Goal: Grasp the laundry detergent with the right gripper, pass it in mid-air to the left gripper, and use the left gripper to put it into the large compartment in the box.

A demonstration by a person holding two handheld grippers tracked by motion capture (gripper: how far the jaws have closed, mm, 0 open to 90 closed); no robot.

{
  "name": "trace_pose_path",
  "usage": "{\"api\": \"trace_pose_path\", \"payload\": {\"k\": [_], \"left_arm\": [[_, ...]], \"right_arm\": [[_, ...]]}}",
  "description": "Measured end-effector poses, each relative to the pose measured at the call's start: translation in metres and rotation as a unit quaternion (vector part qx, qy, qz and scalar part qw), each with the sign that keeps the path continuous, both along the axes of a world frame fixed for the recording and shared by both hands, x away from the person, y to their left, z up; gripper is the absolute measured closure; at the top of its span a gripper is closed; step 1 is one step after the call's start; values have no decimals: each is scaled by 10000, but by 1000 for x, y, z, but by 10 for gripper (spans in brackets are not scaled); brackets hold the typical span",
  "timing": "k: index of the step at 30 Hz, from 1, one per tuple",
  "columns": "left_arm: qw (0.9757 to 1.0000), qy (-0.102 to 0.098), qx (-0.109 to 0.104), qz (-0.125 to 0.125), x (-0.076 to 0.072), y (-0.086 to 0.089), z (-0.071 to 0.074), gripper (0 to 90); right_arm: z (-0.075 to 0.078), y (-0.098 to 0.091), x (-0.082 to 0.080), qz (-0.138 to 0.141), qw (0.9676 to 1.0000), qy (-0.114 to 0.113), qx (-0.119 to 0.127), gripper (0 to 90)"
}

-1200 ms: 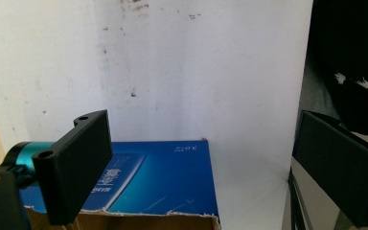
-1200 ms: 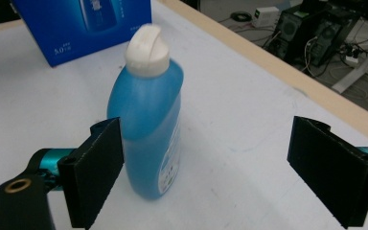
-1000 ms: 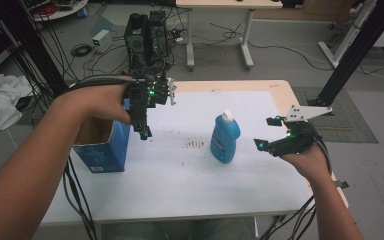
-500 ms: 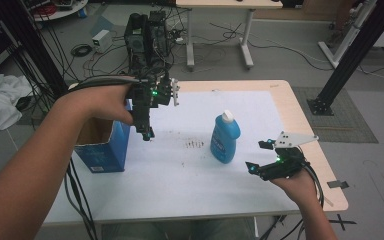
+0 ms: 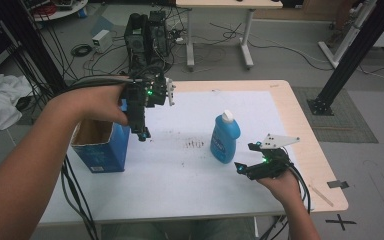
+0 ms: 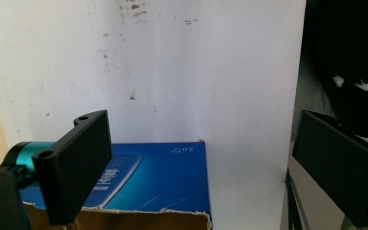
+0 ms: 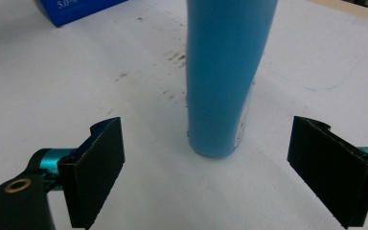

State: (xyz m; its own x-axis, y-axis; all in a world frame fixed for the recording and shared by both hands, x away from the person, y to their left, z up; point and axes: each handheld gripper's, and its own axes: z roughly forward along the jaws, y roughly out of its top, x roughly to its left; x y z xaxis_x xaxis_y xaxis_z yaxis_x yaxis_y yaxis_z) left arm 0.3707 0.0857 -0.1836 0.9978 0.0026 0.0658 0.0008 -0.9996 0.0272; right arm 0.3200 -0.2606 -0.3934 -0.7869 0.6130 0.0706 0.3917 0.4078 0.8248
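A blue bottle (image 5: 225,137) with a white cap is seen standing upright near the middle of the white table (image 5: 180,175), just beyond a patch of dark smudges. In the right gripper view the bottle (image 7: 225,76) is cut off at the top edge, so that its cap is hidden, and its base is seen resting on the table between and ahead of the jaws. The right gripper (image 5: 247,167) is held low just beside the bottle, apart from it, with its jaws spread wide and nothing between them. The left gripper (image 5: 142,131) is held above the inner edge of an open blue box (image 5: 102,150) at the table's left side; its jaws are likewise spread and empty. The box's torn cardboard rim (image 6: 124,211) is shown in the left gripper view, its print too blurred to be read.
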Motion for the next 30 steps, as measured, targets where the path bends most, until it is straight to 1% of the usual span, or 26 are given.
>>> {"api": "trace_pose_path", "payload": {"k": [1, 2, 3, 4, 5, 6, 7, 10, 11, 13, 15, 17, 19, 20, 22, 24, 26, 27, 28, 29, 30], "left_arm": [[10000, 0, 0, 0, 0, 0, 0, 64], [10000, 8, -4, 18, 0, 1, 0, 64], [10000, -21, -1, 33, 0, 2, 0, 64], [10000, -13, 19, 35, -1, 3, 1, 64], [10000, -10, -7, 47, -1, 4, 0, 64], [10000, -10, 11, 48, -1, 5, 1, 64], [10000, -34, -14, 50, -2, 6, 1, 64], [10000, -26, -9, 51, -2, 7, 1, 64], [10000, -26, -22, 42, -3, 7, 2, 64], [10000, -38, -32, 47, -3, 8, 2, 64], [10000, -33, -27, 44, -3, 8, 2, 64], [10000, -34, -16, 49, -3, 9, 1, 64], [10000, -25, -25, 53, -3, 9, 0, 64], [10000, 9, -12, 52, -3, 9, -1, 64], [10000, -2, -24, 45, -4, 10, -3, 64], [10000, 21, -7, 49, -4, 11, -4, 64], [10000, 12, 61, 56, -5, 13, -3, 64], [10000, 28, 26, 64, -5, 14, -4, 64], [10000, 18, 26, 78, -5, 14, -4, 64], [10000, 18, 26, 78, -5, 14, -4, 64], [9999, 21, 69, 86, -5, 14, -3, 64]], "right_arm": [[0, 0, 0, 0, 10000, 0, 0, 117], [-2, 1, 0, -68, 9999, 127, 40, 117], [-6, 2, 7, -32, 9998, -176, 9, 117], [-6, 2, 7, -32, 9998, -176, 9, 117], [-8, 5, 8, -106, 9998, -167, 84, 117], [-8, 6, 9, -130, 9998, -175, 14, 117], [-10, 8, 10, -139, 9997, -190, 35, 117], [-11, 11, 12, -214, 9995, -238, 56, 117], [-12, 14, 13, -342, 9992, -222, 33, 117], [-13, 15, 14, -347, 9991, -244, 39, 117], [-16, 19, 17, -486, 9983, -297, 147, 117], [-18, 22, 19, -575, 9977, -279, 236, 117], [-20, 25, 20, -600, 9975, -291, 214, 117], [-20, 26, 20, -577, 9980, -196, 149, 117], [-24, 30, 22, -642, 9973, -241, 266, 117], [-26, 33, 23, -674, 9970, -245, 276, 117], [-28, 36, 27, -662, 9972, -254, 242, 117], [-28, 36, 29, -666, 9972, -260, 216, 117], [-29, 38, 29, -747, 9966, -218, 261, 117], [-29, 38, 30, -723, 9967, -259, 275, 117], [-29, 38, 30, -723, 9967, -259, 275, 117]]}}
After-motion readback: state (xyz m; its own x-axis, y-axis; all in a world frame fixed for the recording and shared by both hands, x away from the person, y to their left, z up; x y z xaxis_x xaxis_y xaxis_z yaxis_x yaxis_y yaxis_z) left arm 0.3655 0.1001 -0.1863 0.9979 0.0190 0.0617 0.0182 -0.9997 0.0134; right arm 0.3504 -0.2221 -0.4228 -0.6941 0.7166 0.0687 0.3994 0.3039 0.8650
